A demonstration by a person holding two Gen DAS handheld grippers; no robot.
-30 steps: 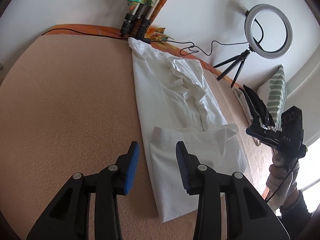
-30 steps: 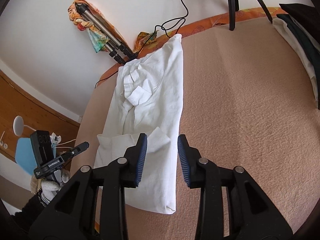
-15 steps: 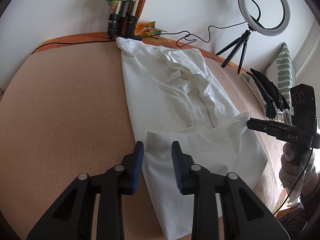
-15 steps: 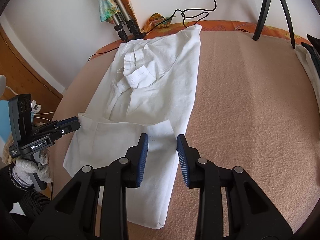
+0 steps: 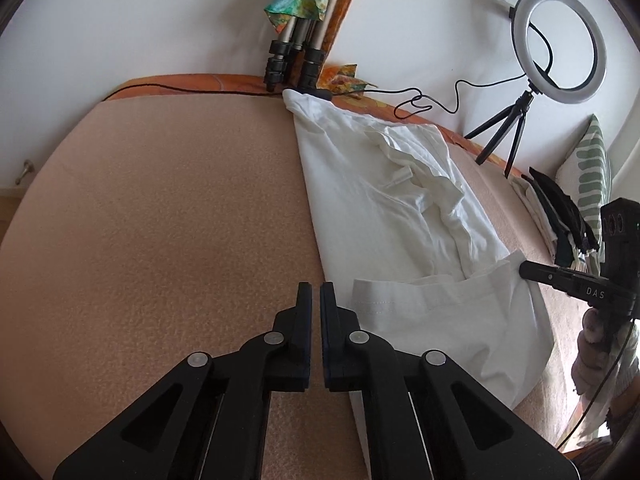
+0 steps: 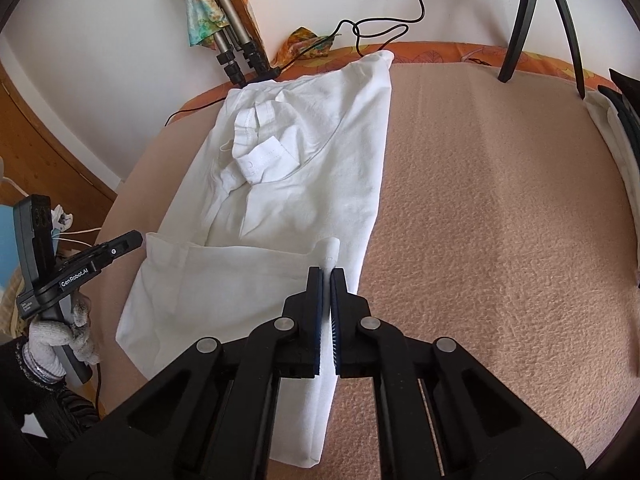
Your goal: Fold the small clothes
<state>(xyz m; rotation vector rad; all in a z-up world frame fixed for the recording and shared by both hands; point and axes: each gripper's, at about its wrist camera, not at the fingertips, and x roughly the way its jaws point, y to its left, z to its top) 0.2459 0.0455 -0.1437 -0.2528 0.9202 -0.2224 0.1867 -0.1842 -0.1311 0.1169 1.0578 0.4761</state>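
A white garment [image 5: 380, 200] lies lengthwise on the beige blanket [image 5: 160, 220], its near end folded back over itself. My right gripper [image 6: 327, 276] is shut on the right corner of that folded hem, and a bit of white cloth [image 6: 331, 252] pokes up between the pads. In the left wrist view the right gripper [image 5: 524, 270] meets the fold's far corner. My left gripper [image 5: 316, 292] is just left of the hem's other corner [image 5: 360, 284]. Its jaws are opening from a narrow gap with only blanket showing between them. The right wrist view shows the left gripper [image 6: 134, 238] beside that corner.
Tripod legs wrapped in a colourful scarf [image 5: 296, 20] lean at the wall behind the garment. A ring light on a small tripod [image 5: 560, 44] and its cable [image 5: 420, 100] stand at the back right. Folded dark and light clothes [image 5: 556, 216] and a striped pillow [image 5: 592, 172] lie right.
Both grippers have closed from wide apart. The right one closed on the hem's right corner. The left one straddled the left corner half a second ago and now sits just left of it.
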